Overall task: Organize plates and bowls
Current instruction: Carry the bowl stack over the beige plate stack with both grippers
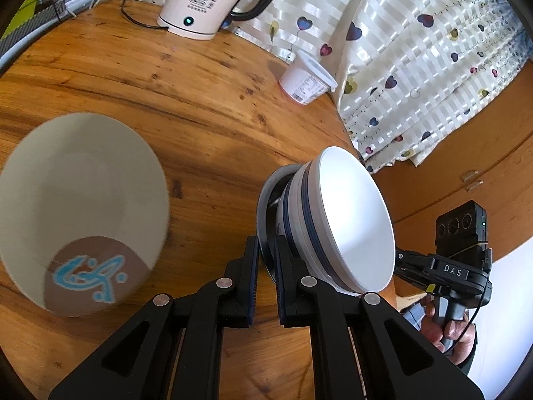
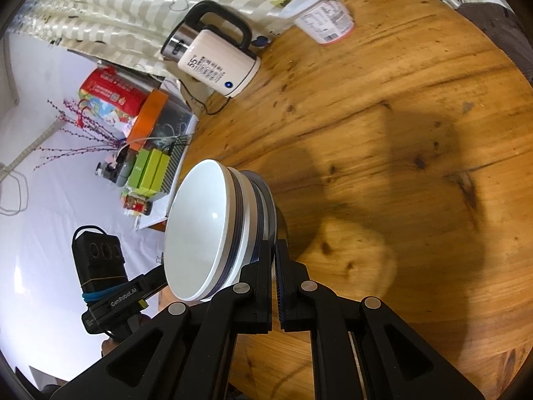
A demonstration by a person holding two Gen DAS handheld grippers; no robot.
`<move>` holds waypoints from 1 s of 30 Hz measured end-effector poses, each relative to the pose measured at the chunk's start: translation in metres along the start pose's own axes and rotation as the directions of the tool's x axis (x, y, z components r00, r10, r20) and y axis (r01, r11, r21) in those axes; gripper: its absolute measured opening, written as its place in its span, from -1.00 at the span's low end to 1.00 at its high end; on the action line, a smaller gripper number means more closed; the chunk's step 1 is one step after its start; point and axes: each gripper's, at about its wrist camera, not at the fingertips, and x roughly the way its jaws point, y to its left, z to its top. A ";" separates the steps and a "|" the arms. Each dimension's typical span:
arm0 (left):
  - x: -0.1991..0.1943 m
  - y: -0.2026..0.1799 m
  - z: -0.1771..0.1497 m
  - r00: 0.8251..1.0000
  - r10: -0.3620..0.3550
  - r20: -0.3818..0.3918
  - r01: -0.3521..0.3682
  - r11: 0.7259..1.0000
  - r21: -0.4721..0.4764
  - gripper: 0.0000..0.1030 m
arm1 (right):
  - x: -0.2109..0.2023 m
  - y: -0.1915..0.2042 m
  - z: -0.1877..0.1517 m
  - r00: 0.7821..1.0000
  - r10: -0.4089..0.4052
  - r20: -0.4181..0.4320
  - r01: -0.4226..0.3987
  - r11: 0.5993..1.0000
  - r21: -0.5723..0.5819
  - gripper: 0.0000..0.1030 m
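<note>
A stack of white bowls (image 1: 349, 220) with dark blue bands sits on a grey plate (image 1: 265, 206). The load hangs above the round wooden table (image 1: 200, 106). My left gripper (image 1: 266, 250) is shut on the plate's near rim. In the right wrist view the same bowls (image 2: 206, 230) rest on the plate (image 2: 270, 200), and my right gripper (image 2: 274, 250) is shut on the opposite rim. A separate pale bowl (image 1: 83, 200) with a brown patch and a blue motif lies on the table to the left, blurred.
A cream electric kettle (image 1: 206, 0) with a cord stands at the table's far edge, and a lidded yogurt tub (image 1: 306, 80) is near the heart-patterned curtain (image 1: 416, 66). Beyond the table edge are boxes and a red canister (image 2: 110, 93). A hand (image 1: 446, 330) grips the other tool's handle.
</note>
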 end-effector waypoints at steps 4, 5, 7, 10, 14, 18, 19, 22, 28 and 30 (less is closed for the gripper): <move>-0.012 0.007 0.003 1.000 0.014 0.018 -0.014 1.000 -0.010 -0.85 | 0.009 0.012 0.004 1.000 0.009 -0.013 -0.009 1.000 -0.014 -0.88; -0.015 0.009 0.004 1.000 0.018 0.022 -0.018 1.000 -0.014 -0.85 | 0.011 0.015 0.005 1.000 0.011 -0.017 -0.011 1.000 -0.017 -0.88; -0.022 0.014 0.005 0.999 0.029 0.032 -0.028 0.999 -0.022 -0.85 | 0.017 0.022 0.007 1.000 0.016 -0.026 -0.017 1.000 -0.025 -0.88; -0.033 0.023 0.007 0.998 0.046 0.049 -0.044 0.998 -0.037 -0.85 | 0.026 0.031 0.009 0.999 0.025 -0.041 -0.027 0.999 -0.039 -0.88; -0.045 0.034 0.009 0.995 0.069 0.071 -0.065 0.996 -0.056 -0.85 | 0.040 0.045 0.012 0.997 0.039 -0.064 -0.042 0.997 -0.057 -0.88; -0.059 0.049 0.011 0.991 0.093 0.093 -0.085 0.993 -0.081 -0.85 | 0.055 0.059 0.015 0.995 0.049 -0.087 -0.056 0.995 -0.080 -0.88; -0.061 0.052 0.011 0.991 0.097 0.097 -0.089 0.992 -0.086 -0.85 | 0.060 0.064 0.016 0.994 0.052 -0.093 -0.060 0.995 -0.086 -0.88; -0.069 0.063 0.013 0.987 0.114 0.110 -0.103 0.989 -0.104 -0.85 | 0.072 0.072 0.019 0.992 0.058 -0.108 -0.069 0.993 -0.097 -0.88; -0.080 0.085 0.016 0.981 0.146 0.127 -0.128 0.982 -0.139 -0.85 | 0.099 0.087 0.021 0.987 0.066 -0.146 -0.082 0.991 -0.109 -0.88; -0.084 0.091 0.016 0.979 0.155 0.133 -0.135 0.979 -0.152 -0.85 | 0.106 0.091 0.021 0.985 0.067 -0.158 -0.085 0.990 -0.113 -0.88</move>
